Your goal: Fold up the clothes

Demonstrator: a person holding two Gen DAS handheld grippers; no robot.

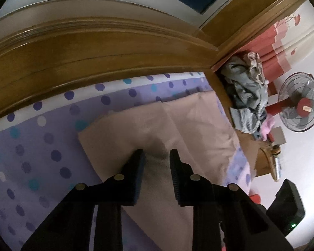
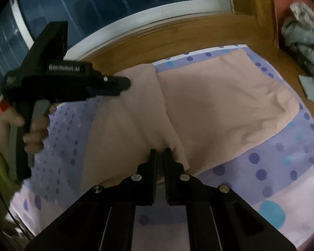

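Note:
A pinkish-beige garment (image 1: 194,125) lies partly folded on a purple polka-dot bedsheet (image 1: 31,146). My left gripper (image 1: 157,156) hovers over its near edge. Its fingers stand apart, with shadowed cloth showing in the gap and no pad clearly pressing. In the right wrist view the left gripper (image 2: 125,83) reaches the garment's (image 2: 219,104) far left corner, held by a person's hand (image 2: 35,133). My right gripper (image 2: 160,152) has its fingers nearly together, pinching a fold at the garment's near edge, with creases running out from the tips.
A wooden bed frame (image 1: 94,62) curves along the far side of the sheet. A pile of grey clothes (image 1: 247,92) sits on a wooden ledge at the right. Beyond it stands a fan (image 1: 299,102). A window (image 2: 115,4) lies behind the bed.

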